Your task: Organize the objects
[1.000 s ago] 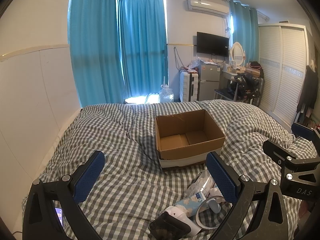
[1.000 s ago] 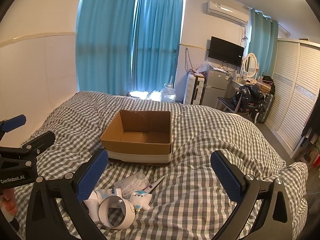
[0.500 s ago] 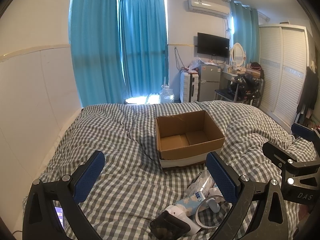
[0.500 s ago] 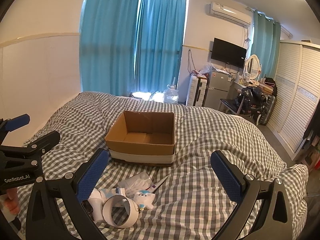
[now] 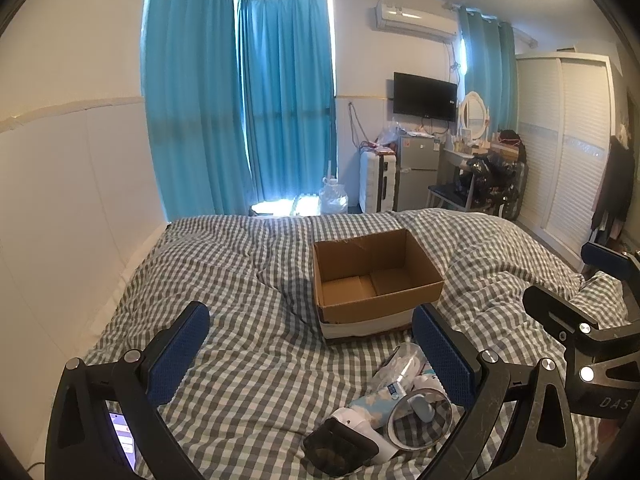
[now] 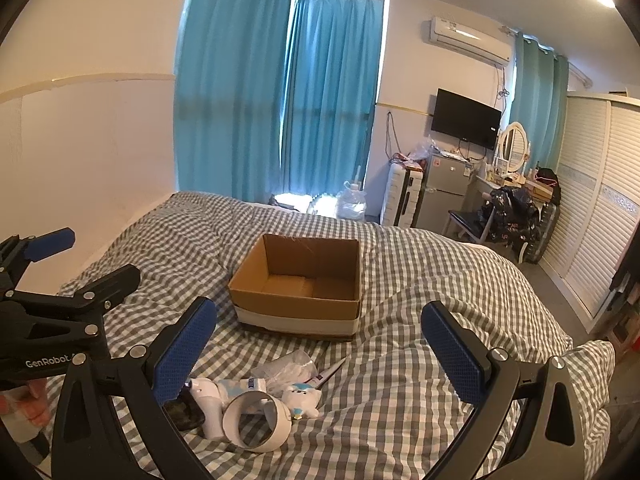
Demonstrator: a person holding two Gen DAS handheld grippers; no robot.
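Observation:
An open, empty cardboard box (image 5: 376,280) (image 6: 298,280) stands on the checked bed cover. In front of it lies a small pile: a white tape ring (image 6: 256,420) (image 5: 420,416), a white handheld device with a dark head (image 5: 344,436) (image 6: 200,404), a clear plastic bag (image 6: 286,366) (image 5: 400,362), a small white plush toy (image 6: 300,398) and a pen (image 6: 330,372). My left gripper (image 5: 312,356) is open and empty above the bed, left of the pile. My right gripper (image 6: 320,354) is open and empty above the pile.
The checked bed cover (image 5: 224,280) fills the foreground, with a white padded wall (image 5: 60,200) along its left. Beyond the bed are blue curtains (image 5: 280,100), a suitcase, a small fridge (image 5: 418,172), a cluttered chair and a white wardrobe (image 5: 568,152).
The right wrist view has drawn slightly nearer to the box and pile. The left gripper has barely moved. Both grippers stay open and empty.

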